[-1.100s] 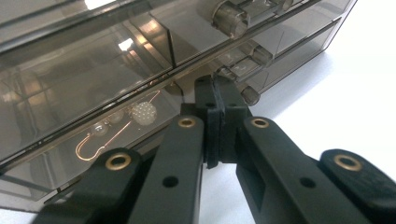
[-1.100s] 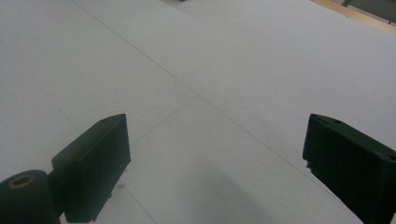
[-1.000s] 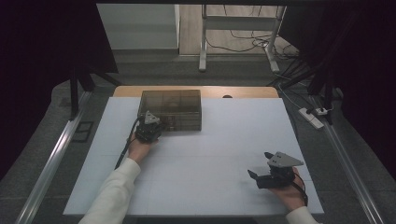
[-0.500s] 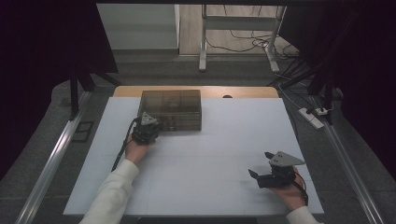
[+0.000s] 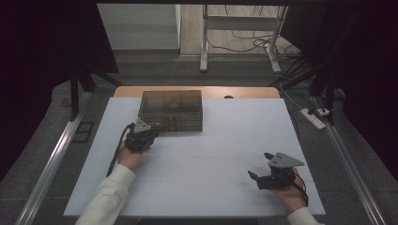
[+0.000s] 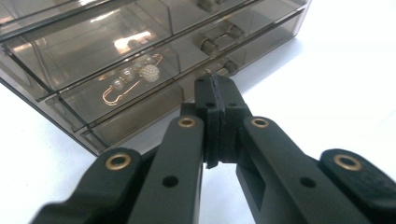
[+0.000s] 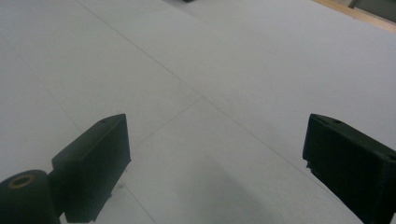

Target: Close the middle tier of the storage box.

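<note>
The smoky drawer box (image 5: 172, 110) sits at the far left part of the white table (image 5: 220, 140), with its long side going left to right; the left gripper (image 5: 141, 136) is right at its front, so the left hand is much nearer than the right; the left gripper view shows its jaws pressed together at a small drawer handle (image 6: 214, 77) on the low drawer; I cannot tell if the handle is pinched; inside a drawer lies a gold pin with pearls (image 6: 133, 81), which the high view is too far off to show; the right gripper (image 5: 263, 178) rests well apart at the near right, jaws spread wide over bare table
</note>
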`<state>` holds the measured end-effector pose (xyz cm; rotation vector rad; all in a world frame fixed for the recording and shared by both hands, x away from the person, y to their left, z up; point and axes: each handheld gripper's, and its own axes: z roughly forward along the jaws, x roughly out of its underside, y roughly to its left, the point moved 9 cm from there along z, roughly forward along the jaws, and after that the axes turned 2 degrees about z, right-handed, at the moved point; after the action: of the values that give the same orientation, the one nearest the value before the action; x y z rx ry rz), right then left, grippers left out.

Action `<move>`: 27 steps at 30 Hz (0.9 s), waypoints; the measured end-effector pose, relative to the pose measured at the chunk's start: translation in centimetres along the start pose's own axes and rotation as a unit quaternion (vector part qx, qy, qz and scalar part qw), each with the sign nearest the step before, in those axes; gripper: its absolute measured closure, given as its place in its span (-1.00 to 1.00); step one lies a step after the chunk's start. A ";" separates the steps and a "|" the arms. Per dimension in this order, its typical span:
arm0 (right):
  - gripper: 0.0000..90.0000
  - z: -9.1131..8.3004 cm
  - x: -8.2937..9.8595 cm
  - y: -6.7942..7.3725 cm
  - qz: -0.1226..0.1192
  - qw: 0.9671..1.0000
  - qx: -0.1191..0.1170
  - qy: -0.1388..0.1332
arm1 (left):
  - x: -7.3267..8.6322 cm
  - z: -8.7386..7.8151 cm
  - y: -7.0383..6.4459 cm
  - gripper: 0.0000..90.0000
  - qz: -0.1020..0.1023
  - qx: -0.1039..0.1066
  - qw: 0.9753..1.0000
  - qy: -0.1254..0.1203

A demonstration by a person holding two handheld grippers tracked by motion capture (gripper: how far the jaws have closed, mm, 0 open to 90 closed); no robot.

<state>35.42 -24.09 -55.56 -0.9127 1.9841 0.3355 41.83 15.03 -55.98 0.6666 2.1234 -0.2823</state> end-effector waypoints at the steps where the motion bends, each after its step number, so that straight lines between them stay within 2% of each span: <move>1: -0.84 0.0 0.0 0.0 0.000 1.000 0.000 0.000 | 0.0 -0.1 -0.1 0.98 0.002 0.002 1.000 -0.001; 11: -0.84 0.0 0.0 -0.2 0.003 1.000 0.001 -0.002 | 0.7 -2.1 -0.9 0.98 0.008 0.014 1.000 -0.006; 20: -0.84 0.2 0.1 -0.2 0.002 1.000 0.003 0.001 | 2.1 -4.2 -1.6 0.94 -0.001 0.023 1.000 -0.019; 22: -0.84 0.2 0.1 -0.2 0.003 1.000 0.002 0.002 | 2.4 -4.7 -1.9 0.87 -0.001 0.030 0.999 -0.021; 27: -0.84 0.3 0.1 -0.2 0.002 1.000 0.001 0.004 | 2.9 -5.7 -2.6 0.41 -0.010 0.048 0.998 -0.027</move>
<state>35.70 -24.17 -55.80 -0.9090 1.9935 0.3322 35.14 16.33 -55.02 0.6856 2.0760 -0.4110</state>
